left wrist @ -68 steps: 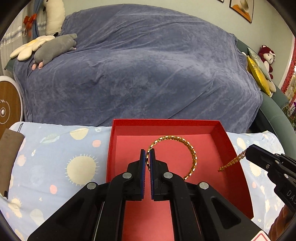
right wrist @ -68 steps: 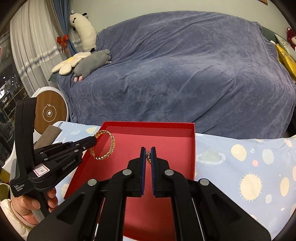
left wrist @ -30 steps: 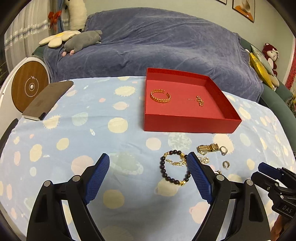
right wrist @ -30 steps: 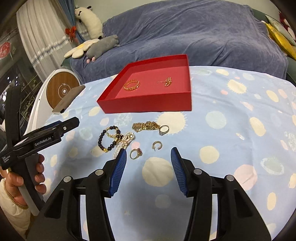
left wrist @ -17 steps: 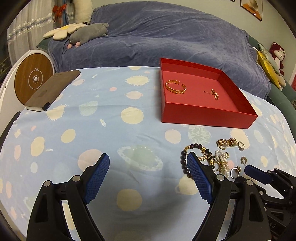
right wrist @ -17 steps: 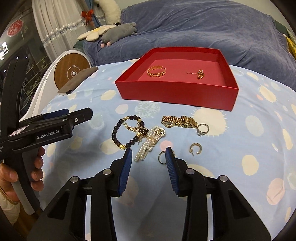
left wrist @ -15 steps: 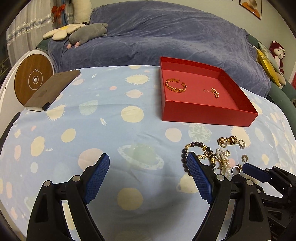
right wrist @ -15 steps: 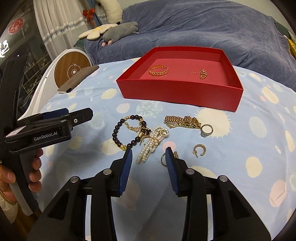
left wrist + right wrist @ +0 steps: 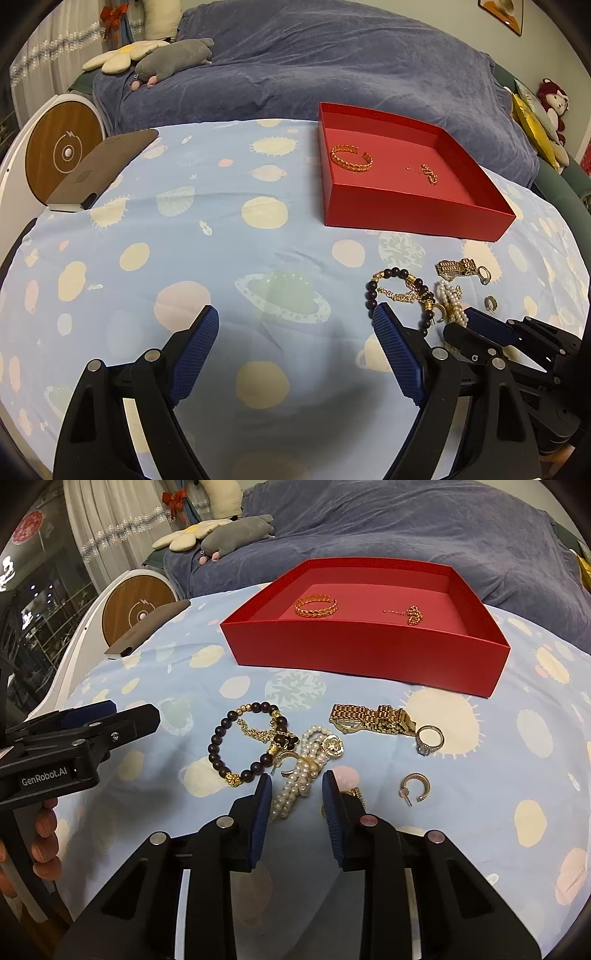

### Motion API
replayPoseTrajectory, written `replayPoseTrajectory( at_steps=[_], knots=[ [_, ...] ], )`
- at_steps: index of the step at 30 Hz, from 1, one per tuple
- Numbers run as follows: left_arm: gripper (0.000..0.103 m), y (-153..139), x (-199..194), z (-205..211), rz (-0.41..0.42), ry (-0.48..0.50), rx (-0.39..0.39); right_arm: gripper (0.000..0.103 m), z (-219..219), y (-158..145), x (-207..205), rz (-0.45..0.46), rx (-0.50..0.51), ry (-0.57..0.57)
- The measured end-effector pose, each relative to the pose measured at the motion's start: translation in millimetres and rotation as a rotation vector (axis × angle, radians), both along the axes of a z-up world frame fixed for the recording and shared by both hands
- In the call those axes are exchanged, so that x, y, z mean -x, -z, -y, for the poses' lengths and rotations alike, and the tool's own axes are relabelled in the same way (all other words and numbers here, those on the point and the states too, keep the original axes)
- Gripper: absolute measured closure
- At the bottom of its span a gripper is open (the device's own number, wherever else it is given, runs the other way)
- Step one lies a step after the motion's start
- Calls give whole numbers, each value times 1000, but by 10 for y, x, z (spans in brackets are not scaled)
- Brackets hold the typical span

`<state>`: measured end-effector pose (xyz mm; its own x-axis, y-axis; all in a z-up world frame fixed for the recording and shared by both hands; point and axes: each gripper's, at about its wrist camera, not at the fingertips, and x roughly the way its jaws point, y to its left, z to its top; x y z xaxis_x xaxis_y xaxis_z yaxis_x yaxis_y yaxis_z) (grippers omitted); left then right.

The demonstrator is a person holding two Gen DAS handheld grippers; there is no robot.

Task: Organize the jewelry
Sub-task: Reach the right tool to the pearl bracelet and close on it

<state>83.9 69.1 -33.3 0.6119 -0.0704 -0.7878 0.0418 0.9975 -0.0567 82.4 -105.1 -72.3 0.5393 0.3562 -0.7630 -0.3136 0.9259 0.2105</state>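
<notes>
My left gripper point(image 9: 295, 343) hangs released, jaws wide over bare tablecloth point(image 9: 221, 258). To its right lies the jewelry pile: dark bead bracelet point(image 9: 236, 746), pearl strand point(image 9: 295, 786), gold watch point(image 9: 373, 716). My right gripper point(image 9: 295, 797) is closing around the pearl strand (pads not yet pressing). Beyond, the red box point(image 9: 369, 657) holds a gold bangle point(image 9: 316, 606) and chain point(image 9: 410, 614).
</notes>
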Motion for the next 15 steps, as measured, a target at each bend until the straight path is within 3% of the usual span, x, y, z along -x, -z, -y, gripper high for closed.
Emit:
replayPoseTrajectory(
  at_steps=[1, 5, 15],
  knots=[
    [20, 5, -5, 3, -2, 2, 2, 87, 4, 9, -6, -9, -3, -3],
    [20, 18, -32, 27, -11, 9, 10, 91, 64, -14, 10, -10, -11, -1],
    [20, -26, -105, 253, 1, 47, 26, 93, 387, -425, 124, 67, -88, 51]
  ],
)
